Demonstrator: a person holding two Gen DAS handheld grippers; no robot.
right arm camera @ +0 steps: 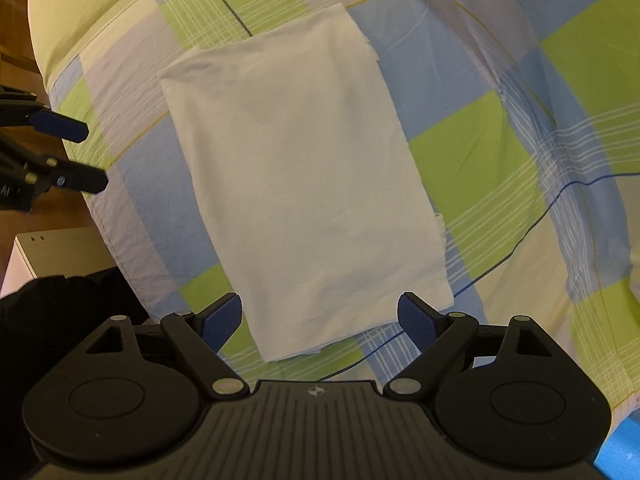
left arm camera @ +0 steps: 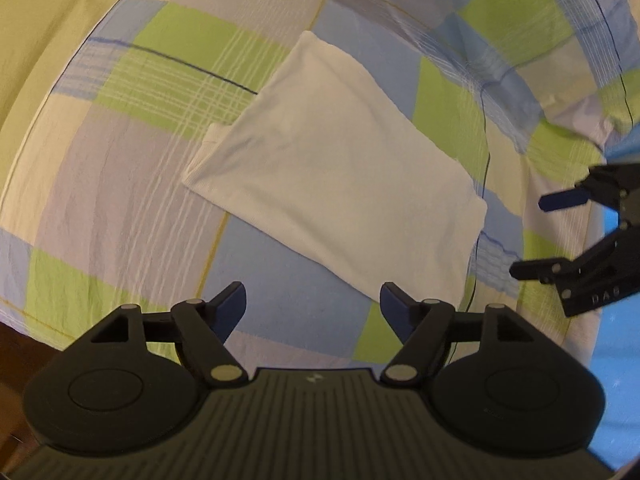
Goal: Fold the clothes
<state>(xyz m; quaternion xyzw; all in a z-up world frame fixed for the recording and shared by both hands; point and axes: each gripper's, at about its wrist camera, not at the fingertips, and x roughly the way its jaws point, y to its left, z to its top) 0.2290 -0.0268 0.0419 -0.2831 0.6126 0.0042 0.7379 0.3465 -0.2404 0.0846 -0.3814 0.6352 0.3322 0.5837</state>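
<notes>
I hover both tools above a folded white garment on the checked bedsheet. My right tool is spread wide, empty, its near short edge just ahead between the fingers; my left tool is likewise spread and empty, the cloth ahead and to its right. The long axis runs away from my right tool. I judge a one-sided pinch could drag layers and undo the fold.
</notes>
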